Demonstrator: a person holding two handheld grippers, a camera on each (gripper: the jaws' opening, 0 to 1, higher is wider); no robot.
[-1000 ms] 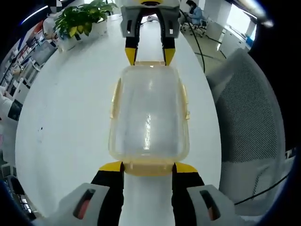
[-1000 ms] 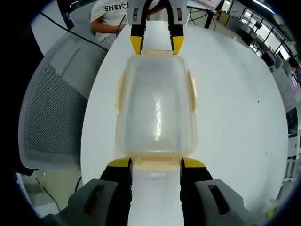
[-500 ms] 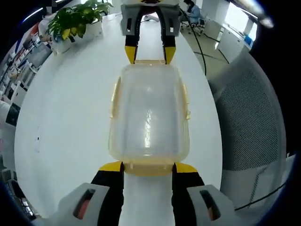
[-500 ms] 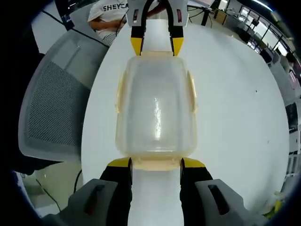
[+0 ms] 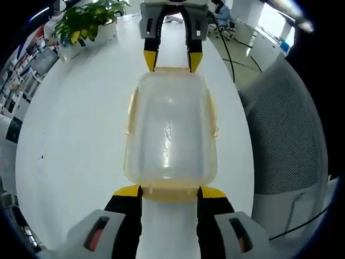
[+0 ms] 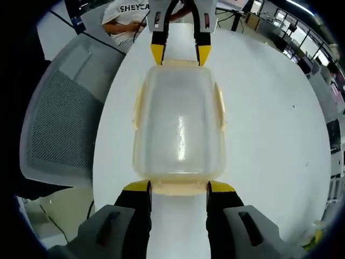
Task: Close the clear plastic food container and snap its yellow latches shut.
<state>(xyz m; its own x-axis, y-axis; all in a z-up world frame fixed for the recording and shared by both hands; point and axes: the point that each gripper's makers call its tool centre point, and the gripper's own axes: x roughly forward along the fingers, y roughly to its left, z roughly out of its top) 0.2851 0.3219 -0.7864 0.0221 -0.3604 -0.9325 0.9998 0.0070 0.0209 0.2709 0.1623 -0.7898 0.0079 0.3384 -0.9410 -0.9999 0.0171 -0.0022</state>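
Fingers of the left gripper stand apart at the bottom centre of the left gripper view, their yellow tips against the near end latch of the container, holding nothing. The right gripper mirrors this at the opposite end, spread and empty. The lid already sits on the container at mid-frame on the white table. Likely best: press both end latches evenly down and inward, then handle the 2 side latches. A mesh chair stands right, a plant upper left; neither obstructs.
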